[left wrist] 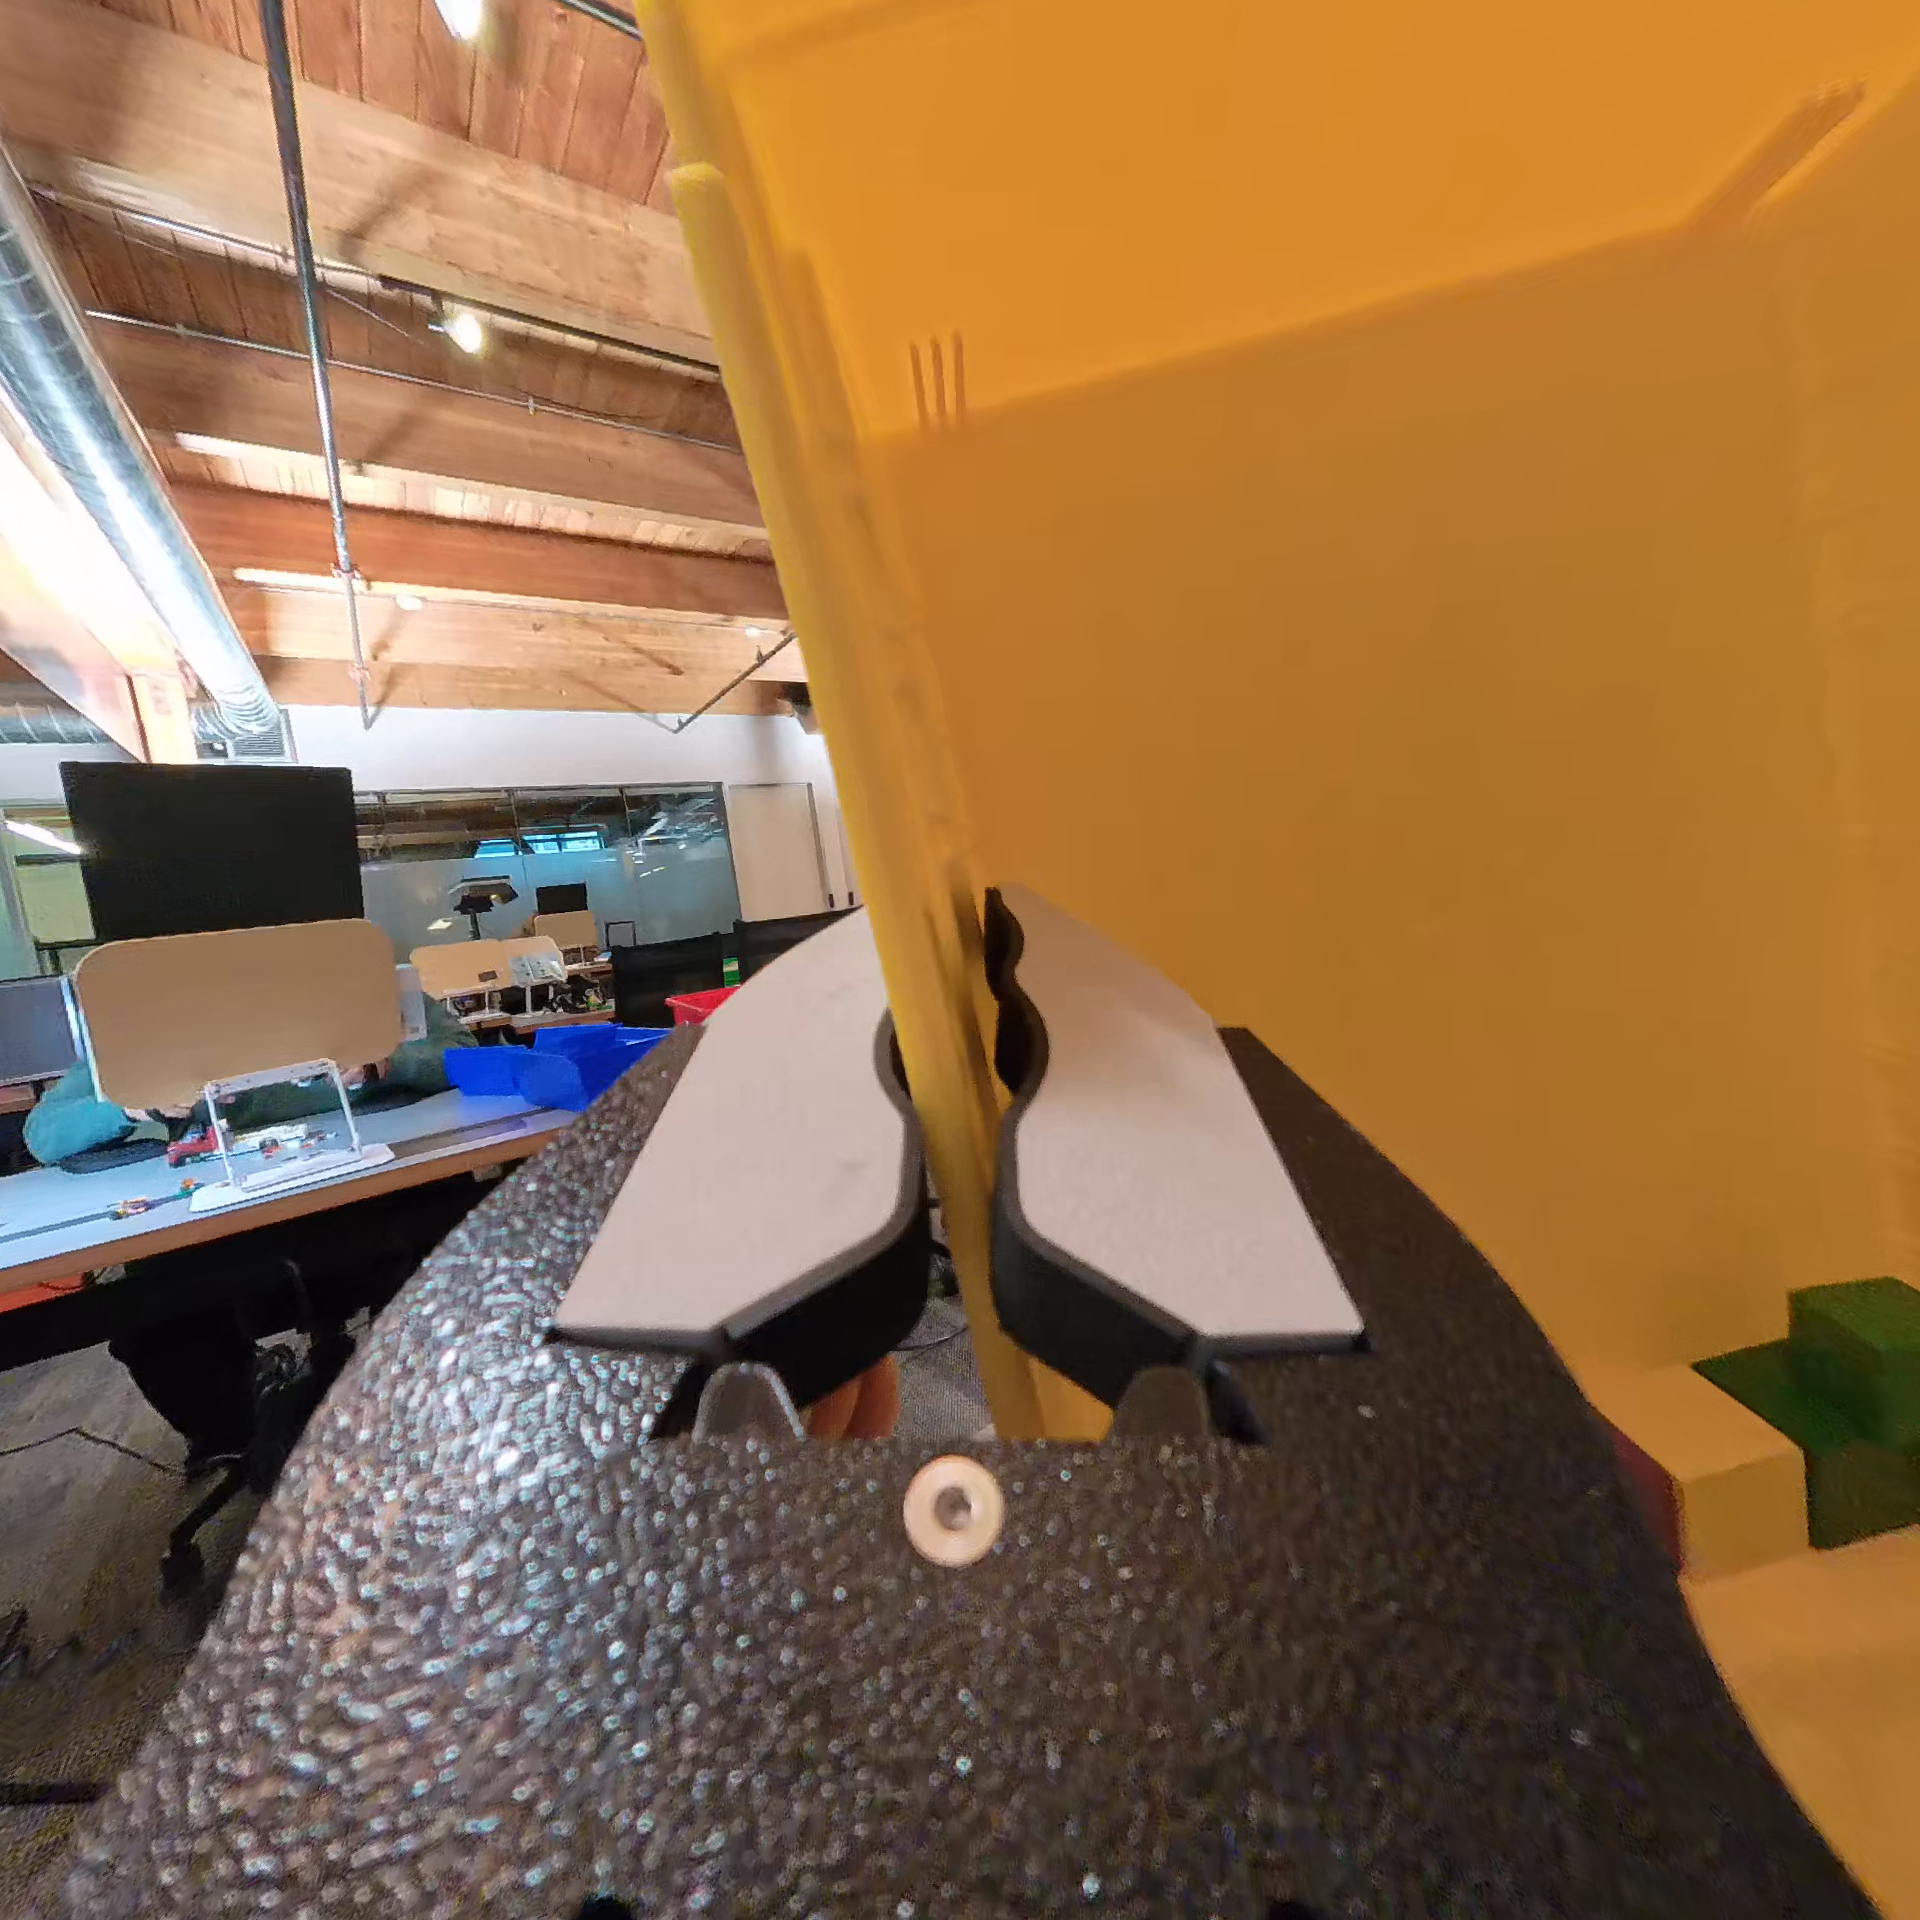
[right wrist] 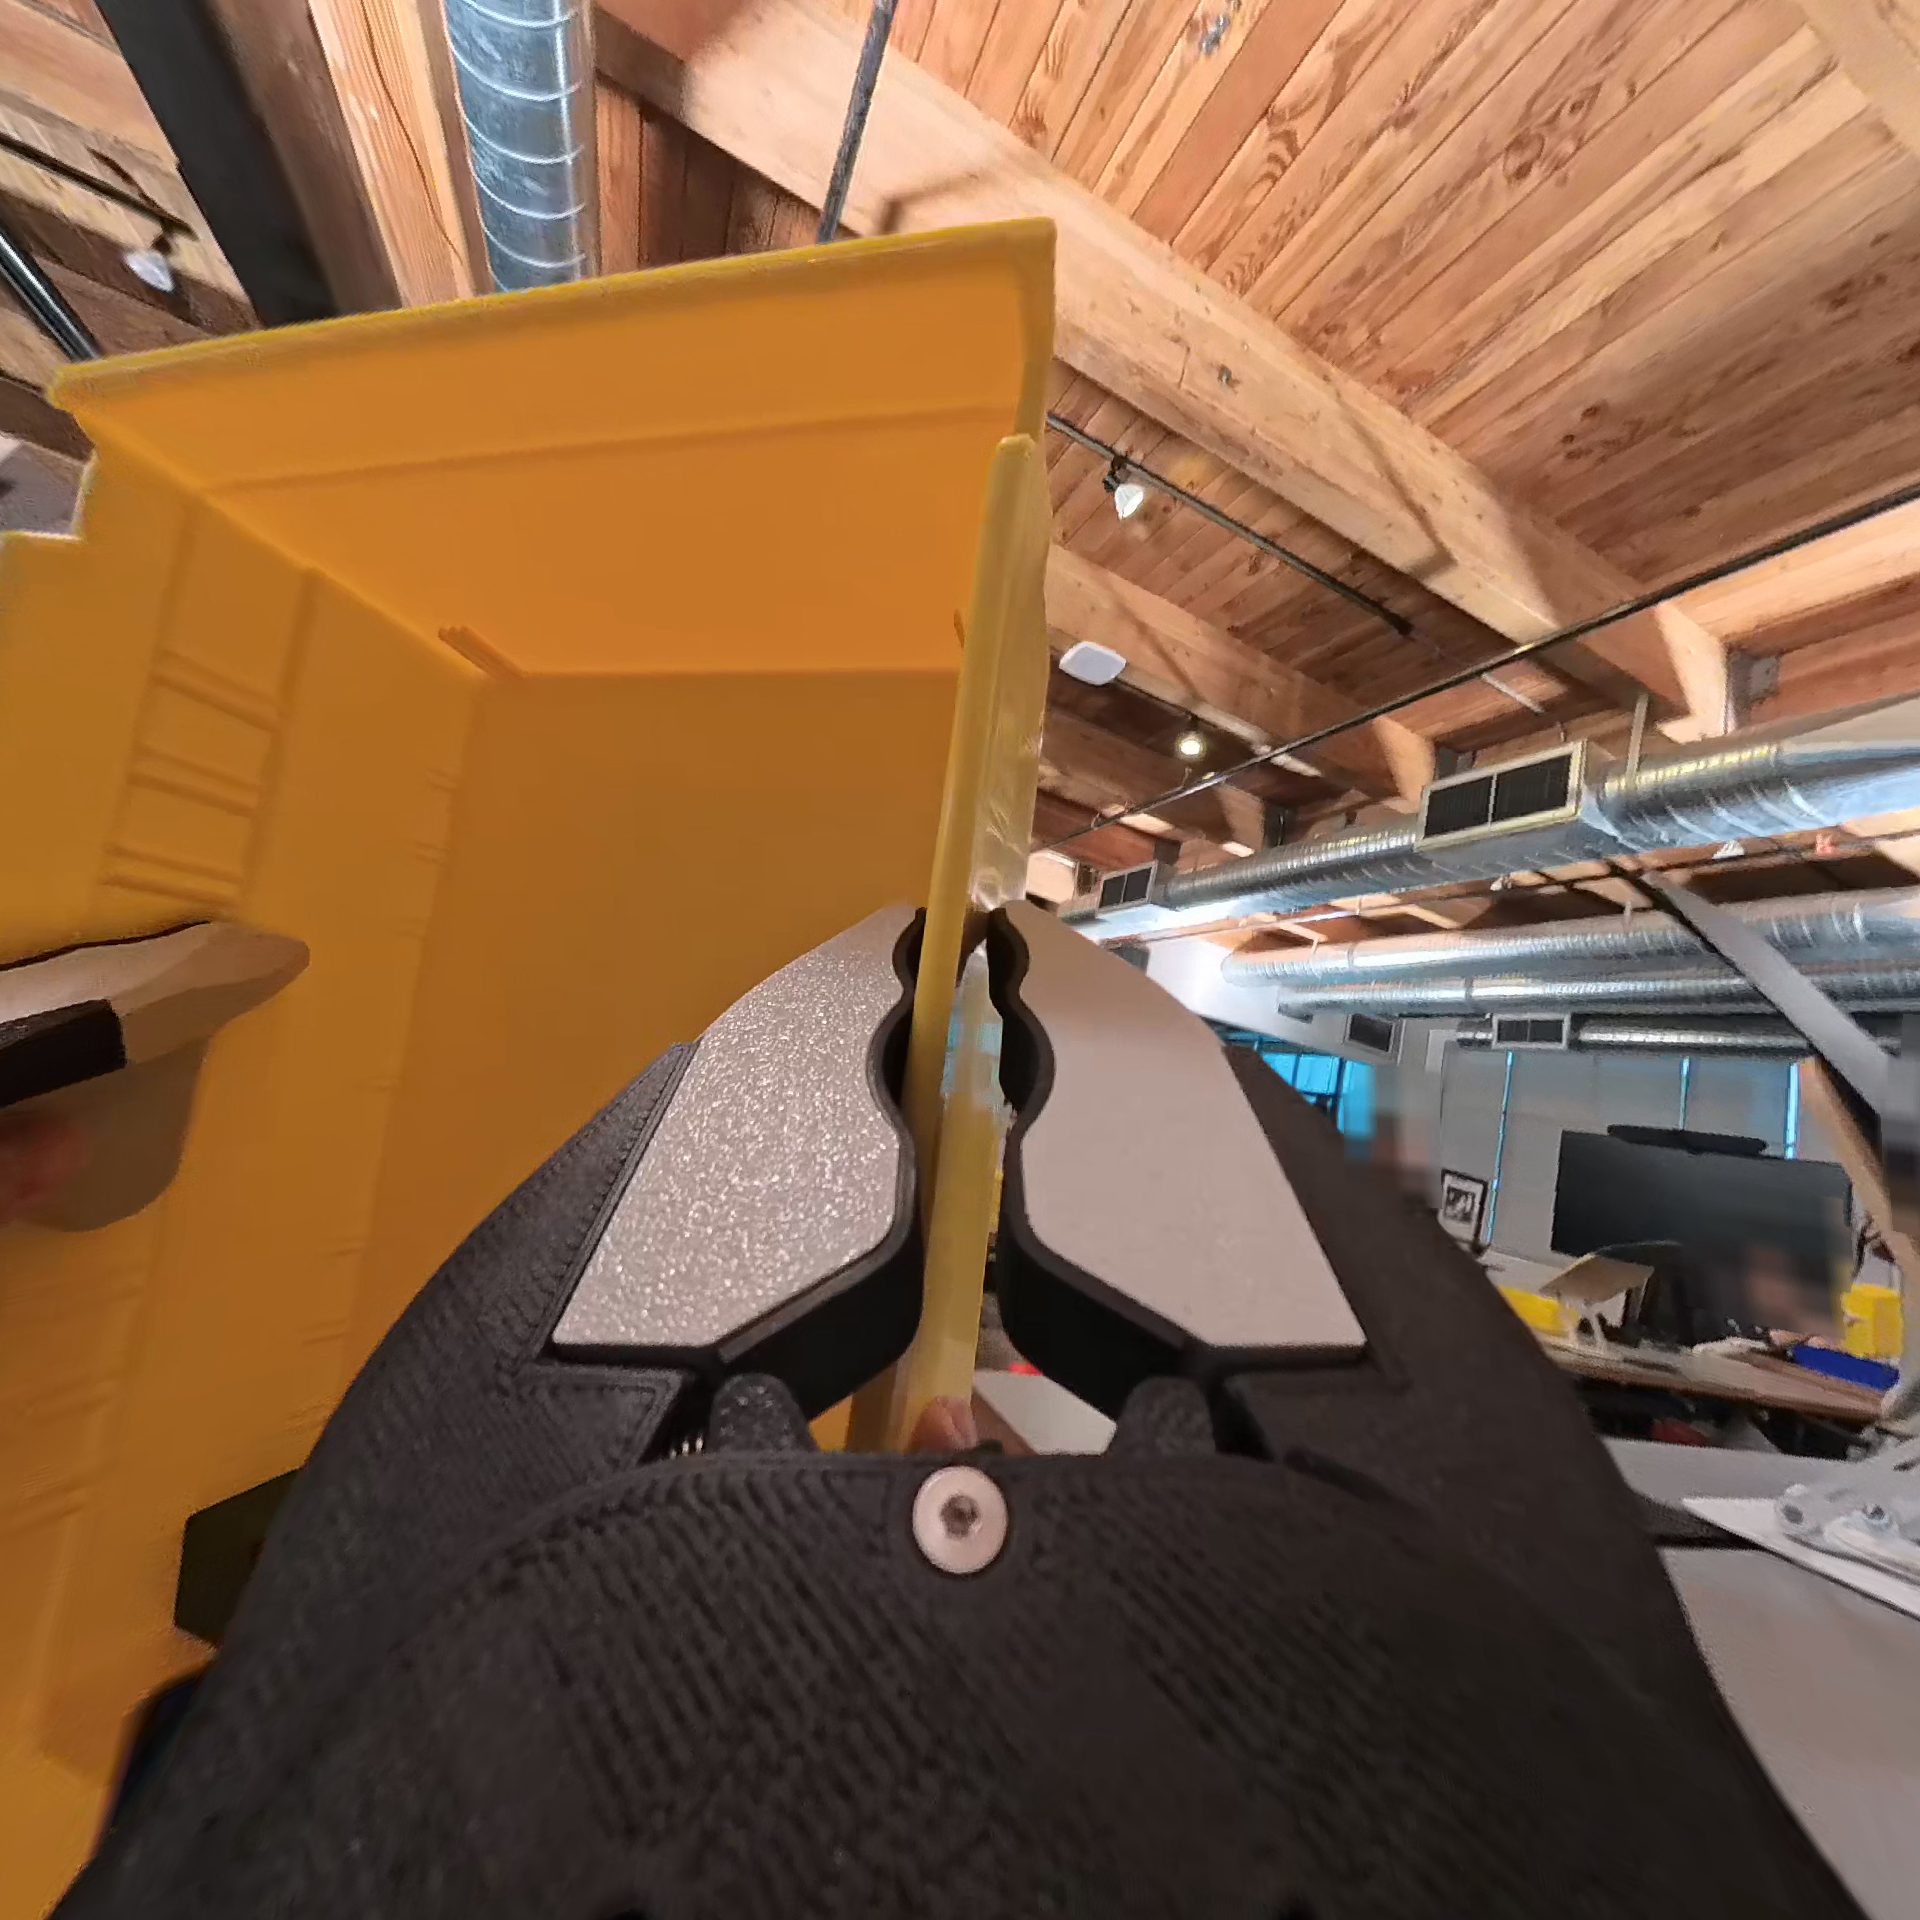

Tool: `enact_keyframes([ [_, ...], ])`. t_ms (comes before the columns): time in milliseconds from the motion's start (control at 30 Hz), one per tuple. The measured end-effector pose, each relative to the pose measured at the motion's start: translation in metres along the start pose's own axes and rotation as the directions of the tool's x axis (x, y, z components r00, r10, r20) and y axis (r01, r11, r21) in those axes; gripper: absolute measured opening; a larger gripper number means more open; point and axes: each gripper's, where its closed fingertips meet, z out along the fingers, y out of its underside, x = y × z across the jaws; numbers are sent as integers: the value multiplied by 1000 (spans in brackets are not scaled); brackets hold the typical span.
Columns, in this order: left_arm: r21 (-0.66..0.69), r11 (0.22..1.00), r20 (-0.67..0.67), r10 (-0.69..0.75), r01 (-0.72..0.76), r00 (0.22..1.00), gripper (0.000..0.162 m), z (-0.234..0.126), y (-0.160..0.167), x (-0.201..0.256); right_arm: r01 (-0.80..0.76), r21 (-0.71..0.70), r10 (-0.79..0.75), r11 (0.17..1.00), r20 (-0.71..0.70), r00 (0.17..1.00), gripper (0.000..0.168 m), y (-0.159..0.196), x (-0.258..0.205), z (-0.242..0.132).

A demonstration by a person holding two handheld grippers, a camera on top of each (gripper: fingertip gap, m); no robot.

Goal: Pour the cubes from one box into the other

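Both grippers hold one yellow box, lifted and tipped so that the ceiling shows behind it. My left gripper is shut on the box's left side wall, with one finger inside and one outside. A green cube and a pale block lie inside the box at the lower right. My right gripper is shut on the right side wall of the same box. A finger of the left gripper shows at the far left in the right wrist view. No second box is in view.
A long grey desk with a seated person, a clear stand and blue bins lies to the left. A grey table with a white sheet lies at the lower right. Wooden beams and metal ducts run overhead.
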Motion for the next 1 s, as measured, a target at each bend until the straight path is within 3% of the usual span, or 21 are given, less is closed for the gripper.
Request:
enact_keyframes([
  [67, -48, 999, -2, -5, 5, 1000, 6, 1, 9, 0, -3, -34, 3, 999, -4, 1000, 11, 6, -1, 0],
  [133, 14, 1000, 3, 14, -14, 1000, 6, -4, -5, 0, -19, 28, 19, 999, -8, 1000, 11, -2, 0, -4],
  [333, 38, 999, 2, 3, -3, 1000, 6, -2, -11, -4, 18, 48, -18, 999, -6, 1000, 11, -14, -4, -1],
  [433, -17, 1000, 9, -9, 9, 1000, 5, 2, 2, -7, -16, -8, 16, 1000, 7, 1000, 11, 4, -6, 5],
  [533, 38, 999, 8, 12, -12, 1000, 6, -5, -9, -5, -24, 48, 23, 999, 17, 1000, 11, -5, -4, -1],
  [633, -26, 1000, 6, -6, 6, 1000, 6, -1, 6, -6, -25, -8, 25, 1000, 14, 1000, 12, 6, -6, 1],
  [700, 32, 999, 15, -5, 4, 1000, 6, -5, -3, -6, -15, 47, 14, 999, 26, 1000, 12, -3, -7, -2],
  [767, -15, 1000, 8, -9, 9, 1000, 6, -1, 5, -6, -32, -5, 32, 999, 22, 999, 12, 9, -5, 2],
  [1000, 7, 1000, 3, -8, 8, 1000, 6, -5, 0, -2, -20, 29, 20, 999, 15, 1000, 12, 1, -4, -4],
])
